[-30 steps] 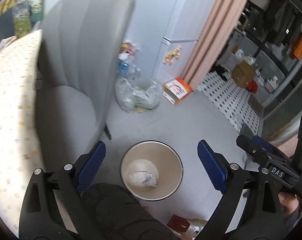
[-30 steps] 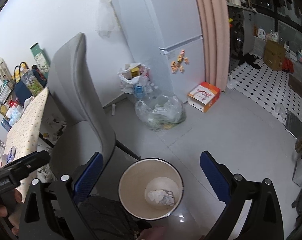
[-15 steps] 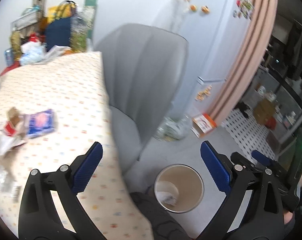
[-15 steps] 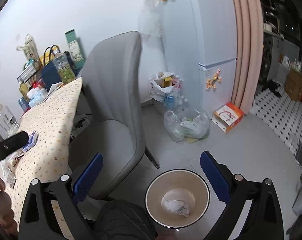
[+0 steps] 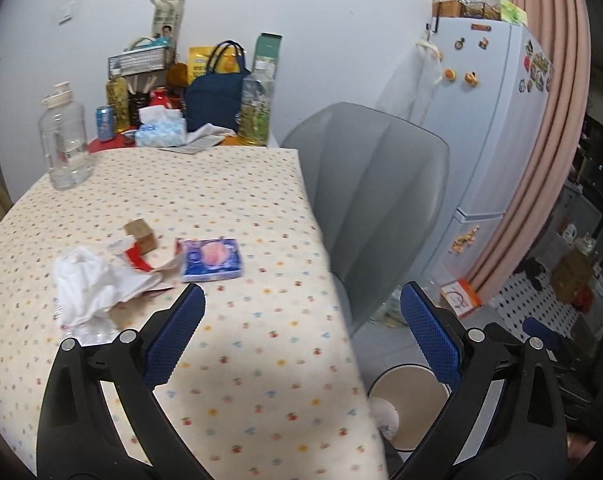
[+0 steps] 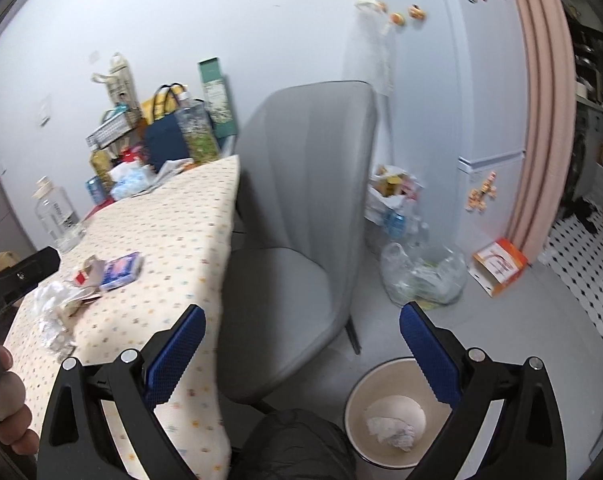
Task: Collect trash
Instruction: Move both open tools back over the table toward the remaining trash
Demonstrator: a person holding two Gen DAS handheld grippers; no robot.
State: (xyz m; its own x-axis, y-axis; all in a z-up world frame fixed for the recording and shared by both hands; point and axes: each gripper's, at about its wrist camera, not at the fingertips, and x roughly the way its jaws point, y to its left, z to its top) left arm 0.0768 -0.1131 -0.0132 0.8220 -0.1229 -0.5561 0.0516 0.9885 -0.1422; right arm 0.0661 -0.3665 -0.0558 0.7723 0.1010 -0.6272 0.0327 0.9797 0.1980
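We judge one piece is binned and we are going for the next. Both the left gripper [image 5: 301, 312] and right gripper [image 6: 301, 324] have fingers spread wide, empty. The trash pile [image 5: 101, 280] lies left of centre on the desk [image 5: 261, 360]: one white wad, one blue packet [image 5: 212, 259], one small box [image 5: 140, 233]. One bin [image 6: 355, 400], lower right, holds one crumpled tissue [image 6: 391, 430]. Next, the left gripper must reach the wad.

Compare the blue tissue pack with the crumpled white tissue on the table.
The blue tissue pack is flat, rectangular and printed; the crumpled white tissue is shapeless, plain and bulkier. The pack lies nearer the grey chair, the tissue farther from it. Both rest on the dotted tablecloth, ungripped.
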